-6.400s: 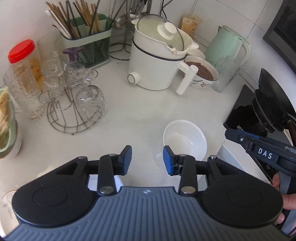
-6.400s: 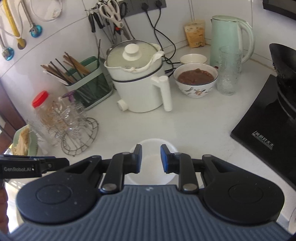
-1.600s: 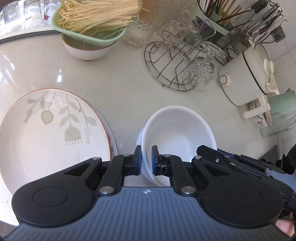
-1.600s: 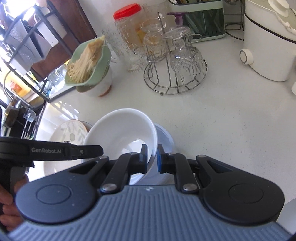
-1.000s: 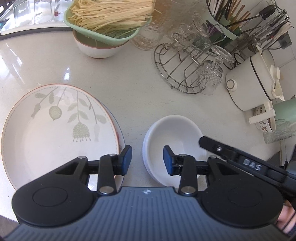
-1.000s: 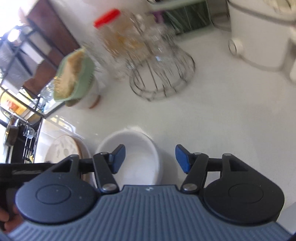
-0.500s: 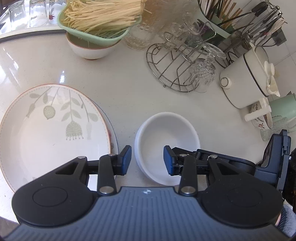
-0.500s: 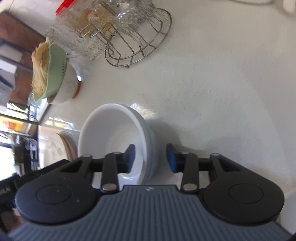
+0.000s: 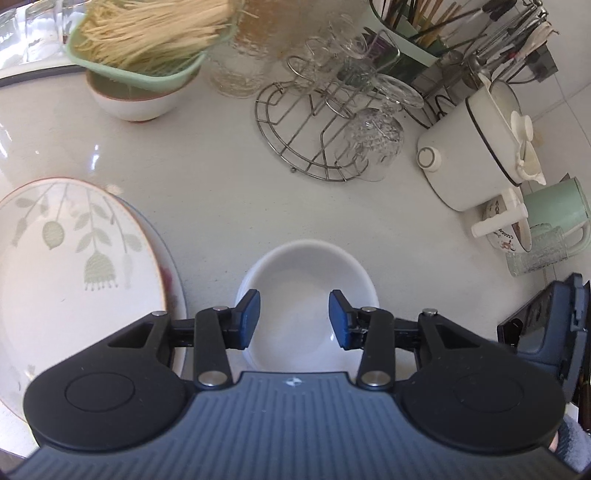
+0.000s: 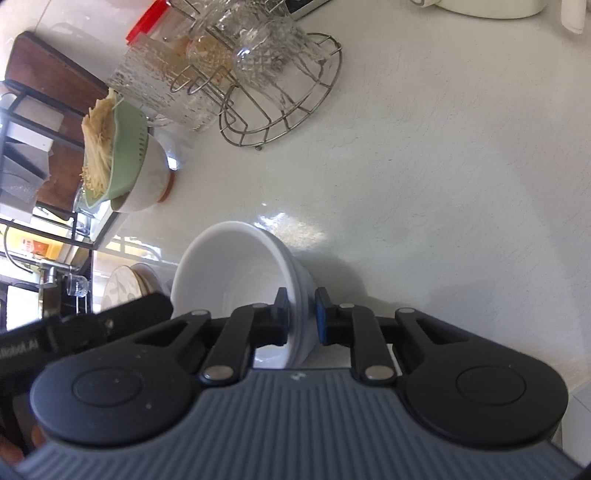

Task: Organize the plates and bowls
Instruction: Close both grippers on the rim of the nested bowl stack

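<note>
Two white bowls (image 9: pixel 306 280) sit nested on the pale counter, right of a stack of leaf-patterned plates (image 9: pixel 55 266). My left gripper (image 9: pixel 293 319) hovers over the bowls' near side; its jaws are opening and the blue pads touch nothing. In the right wrist view the bowls (image 10: pixel 236 273) look tilted because the camera is rolled. My right gripper (image 10: pixel 301 317) is closing its jaws across the stack's near right rim, one pad inside the top bowl and one against the outer wall. The plates (image 10: pixel 122 284) peek out behind the left tool's black housing (image 10: pixel 92 328).
Behind the bowls stands a wire rack of upturned glasses (image 9: pixel 317 140). At the far left a green colander of noodles (image 9: pixel 147 48) rests on a bowl. A white lidded pot (image 9: pixel 476 147), a mint kettle (image 9: pixel 554 210) and a utensil holder (image 9: pixel 424 33) crowd the right.
The right gripper set its bowl into the other, opened, sank and rolled, then closed across the stack's rim. The left gripper let go of the rim and has stayed open above the bowls.
</note>
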